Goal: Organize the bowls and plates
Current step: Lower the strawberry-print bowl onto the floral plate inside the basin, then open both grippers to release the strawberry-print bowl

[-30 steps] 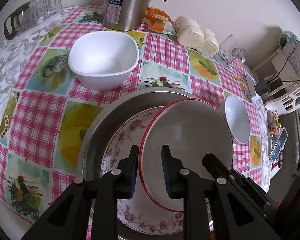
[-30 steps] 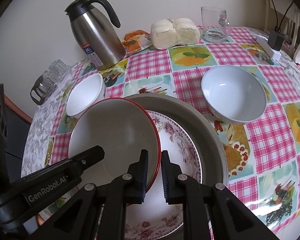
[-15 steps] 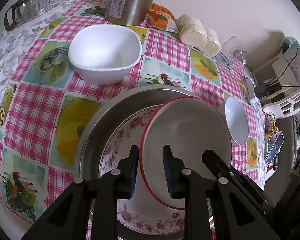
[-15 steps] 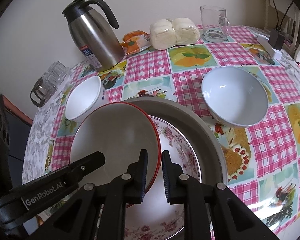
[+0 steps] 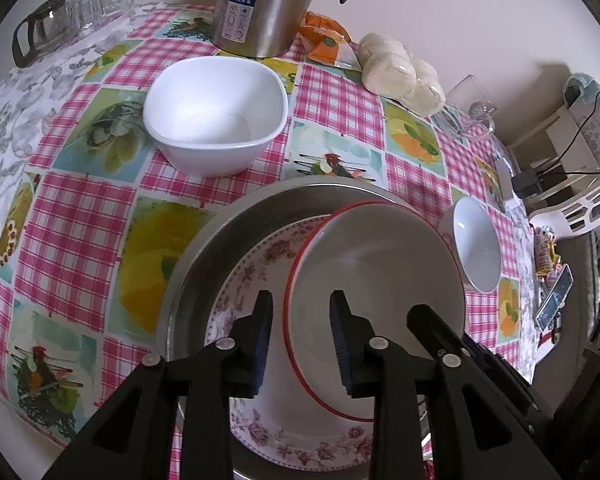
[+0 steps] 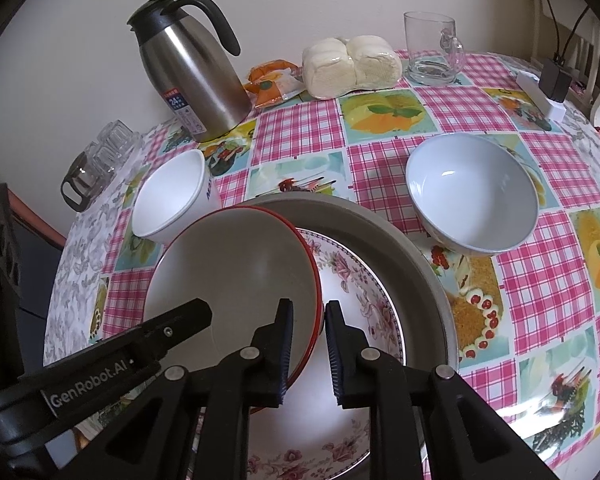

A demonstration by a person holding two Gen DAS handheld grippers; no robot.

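Landmark: a red-rimmed bowl [image 5: 376,276] – it sits inside a floral plate [image 5: 256,264], which rests in a steel basin [image 5: 236,216] on the checked tabletop [image 5: 80,216].

Left gripper [image 5: 302,338]: its fingers straddle the near-left rim of the red-rimmed bowl, one outside and one inside; the jaws are opening, and a clear gap shows between each pad and the rim, so nothing is held.

Right gripper [image 6: 306,348]: its fingers straddle the near-right rim of the same bowl [image 6: 236,276]; the gap is narrow, the inner pad looks to touch the rim while the outer pad stands just off it – I read this as a loose, letting-go stance.

Key relation: the bowl lies directly ahead of and below both pairs of fingers, its rim running between them; both hands are equally near.

Other bowls: a square white bowl [image 5: 216,114] is beyond the red-rimmed bowl to its left; a round white bowl [image 6: 472,194] is beyond it to its right, both well apart from either gripper.

Likely step: the red-rimmed bowl appears set down in the stack, so the coming move probably calls for lifting straight clear of its rim.
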